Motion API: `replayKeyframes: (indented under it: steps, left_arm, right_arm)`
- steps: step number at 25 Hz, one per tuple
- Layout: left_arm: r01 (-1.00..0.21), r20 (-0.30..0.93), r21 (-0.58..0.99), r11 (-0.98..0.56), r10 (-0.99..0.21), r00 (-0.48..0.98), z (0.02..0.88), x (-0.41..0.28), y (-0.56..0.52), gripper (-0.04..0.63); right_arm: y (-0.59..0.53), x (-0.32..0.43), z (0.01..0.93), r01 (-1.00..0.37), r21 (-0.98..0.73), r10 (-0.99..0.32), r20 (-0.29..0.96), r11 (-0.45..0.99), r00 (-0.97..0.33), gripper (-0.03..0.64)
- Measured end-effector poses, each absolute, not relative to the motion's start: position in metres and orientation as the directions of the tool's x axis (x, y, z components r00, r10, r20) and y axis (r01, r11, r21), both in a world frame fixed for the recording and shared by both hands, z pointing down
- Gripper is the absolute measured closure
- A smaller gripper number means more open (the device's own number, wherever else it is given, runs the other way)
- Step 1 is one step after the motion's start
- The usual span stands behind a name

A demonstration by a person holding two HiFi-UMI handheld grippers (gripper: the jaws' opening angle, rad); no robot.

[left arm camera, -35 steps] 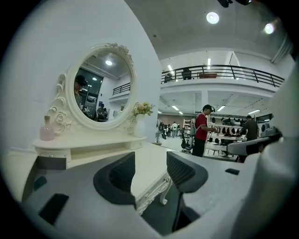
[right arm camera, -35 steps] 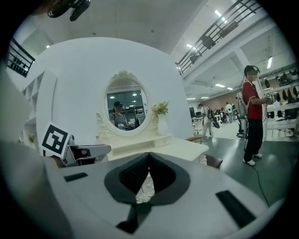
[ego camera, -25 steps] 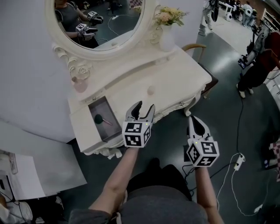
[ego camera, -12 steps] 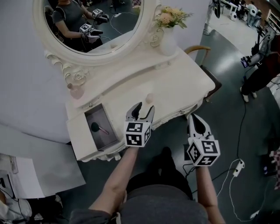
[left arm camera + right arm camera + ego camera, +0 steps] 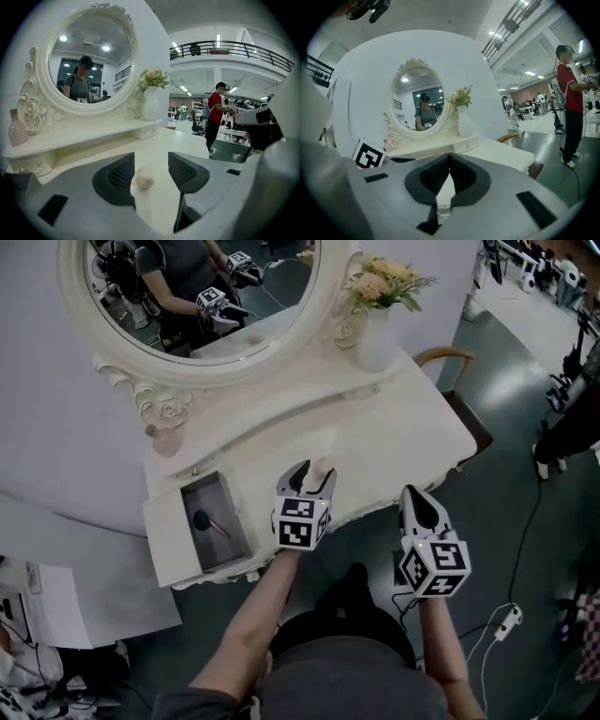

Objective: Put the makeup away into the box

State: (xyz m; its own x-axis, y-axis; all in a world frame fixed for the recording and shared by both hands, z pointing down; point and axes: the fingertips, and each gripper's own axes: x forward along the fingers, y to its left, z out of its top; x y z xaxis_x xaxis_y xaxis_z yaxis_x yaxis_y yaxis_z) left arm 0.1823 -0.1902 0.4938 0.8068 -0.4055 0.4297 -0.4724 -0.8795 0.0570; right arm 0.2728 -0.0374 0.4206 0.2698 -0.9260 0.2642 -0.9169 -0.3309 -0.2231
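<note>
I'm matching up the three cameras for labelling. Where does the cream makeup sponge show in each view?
Head view: the cream makeup sponge lies on the dresser top, at the tips of the left claw.
Left gripper view: the cream makeup sponge is low centre, between the open jaws.
Right gripper view: not visible.
Shared landmark: the white flower vase.

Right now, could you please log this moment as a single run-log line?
left hand-held gripper: open, sponge between jaws on vanity | right hand-held gripper: shut, empty | box: open, brush inside
</note>
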Motion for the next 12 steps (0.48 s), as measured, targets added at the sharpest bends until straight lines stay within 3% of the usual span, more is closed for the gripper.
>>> replayKeyframes:
  steps: [12]
  left_arm:
    - [-0.503,0.567,0.066,-0.862,-0.383,0.730,0.548,0.204,-0.209,0.383]
  right_arm:
    - [-0.058,0.294,0.440,-0.929,-0.233,-0.928,0.307,-0.289,0.211,0.612]
